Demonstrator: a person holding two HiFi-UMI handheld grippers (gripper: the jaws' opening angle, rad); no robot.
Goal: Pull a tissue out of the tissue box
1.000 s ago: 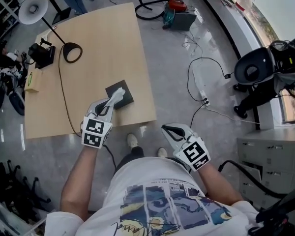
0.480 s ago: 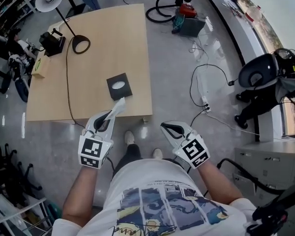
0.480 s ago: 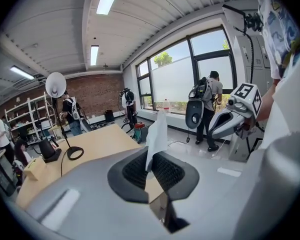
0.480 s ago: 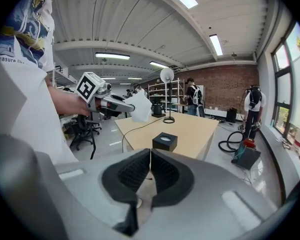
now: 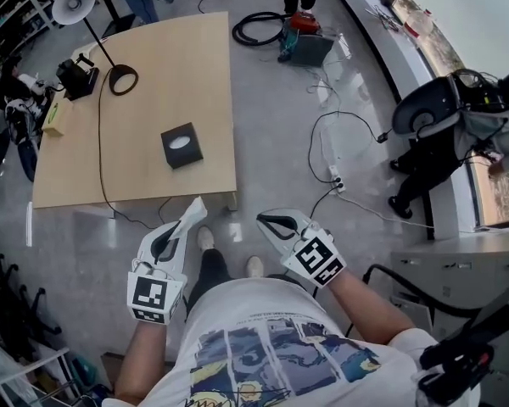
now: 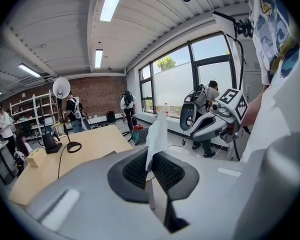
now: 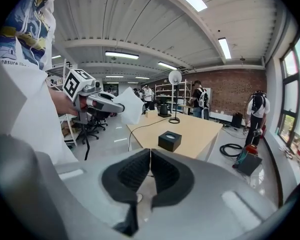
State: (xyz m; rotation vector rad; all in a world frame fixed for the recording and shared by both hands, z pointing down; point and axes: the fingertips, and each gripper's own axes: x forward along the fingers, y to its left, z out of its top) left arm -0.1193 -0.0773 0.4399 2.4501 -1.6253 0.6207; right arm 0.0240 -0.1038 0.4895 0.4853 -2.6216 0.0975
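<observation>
A grey polished floor (image 5: 271, 142) runs round a pale wooden worktop (image 5: 153, 66) that fills the head view from nine to twelve o'clock. A ring-footed lamp (image 5: 120, 80) stands at the worktop's far left, and a coiled cable (image 5: 254, 29) lies on the floor at twelve o'clock.

The black tissue box (image 5: 181, 145) sits near the worktop's near right corner, with white showing in its top slot. Straight below it, off the worktop's edge, the left hand-held gripper (image 5: 180, 232) is clenched on a white tissue (image 5: 194, 213). The tissue stands up from the pinched jaws, well apart from the box.

At three o'clock from it, the right hand-held gripper (image 5: 266, 222) has its jaws pressed together on nothing.
</observation>
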